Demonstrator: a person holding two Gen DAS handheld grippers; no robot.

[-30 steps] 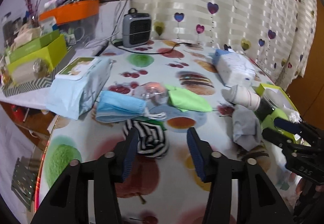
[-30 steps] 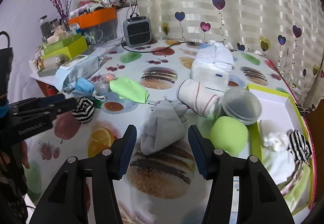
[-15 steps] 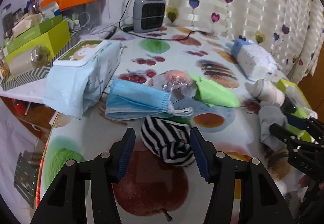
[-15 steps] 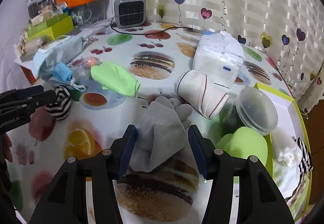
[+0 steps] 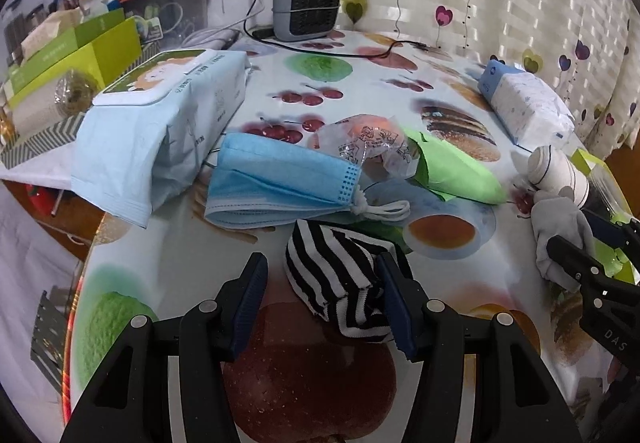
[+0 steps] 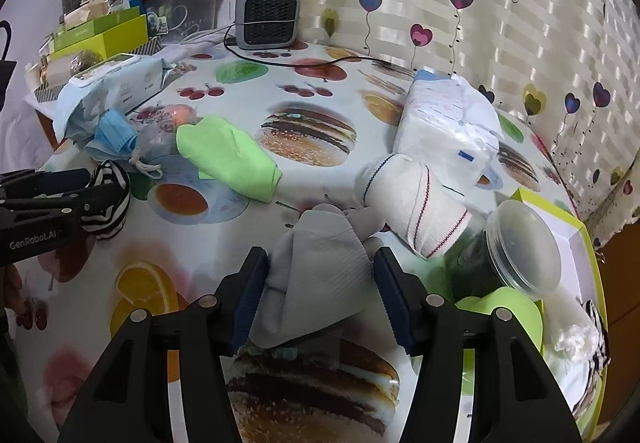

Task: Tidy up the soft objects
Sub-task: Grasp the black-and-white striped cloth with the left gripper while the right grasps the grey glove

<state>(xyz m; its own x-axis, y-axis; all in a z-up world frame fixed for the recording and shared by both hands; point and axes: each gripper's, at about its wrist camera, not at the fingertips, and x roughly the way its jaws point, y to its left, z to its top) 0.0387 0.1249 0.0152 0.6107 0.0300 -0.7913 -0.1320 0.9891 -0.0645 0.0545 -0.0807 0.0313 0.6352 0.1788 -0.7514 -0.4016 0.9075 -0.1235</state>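
Observation:
A black-and-white striped sock ball (image 5: 340, 283) lies on the fruit-print tablecloth. My left gripper (image 5: 322, 267) straddles it: the right pad touches the sock, the left pad stands clear. The same gripper (image 6: 80, 187) shows at the left of the right wrist view, around the striped ball (image 6: 110, 203). My right gripper (image 6: 320, 259) is down over a crumpled grey sock (image 6: 320, 283), which lies loosely between its opening jaws. That gripper (image 5: 580, 243) also appears at the right edge of the left wrist view. A lime box (image 6: 560, 227) at the right holds soft items.
A blue face mask (image 5: 276, 183), a plastic bag (image 5: 368, 139) and a green cloth (image 5: 456, 171) lie behind the striped sock. A rolled white sock (image 6: 416, 207), a tissue pack (image 6: 448, 123) and a clear jar (image 6: 520, 247) crowd the right. A wipes pack (image 5: 168, 123) and a heater (image 5: 306, 3) stand farther back.
Both grippers have come down and forward. The striped sock now sits between the left fingers, and the grey sock fills the gap of the right fingers.

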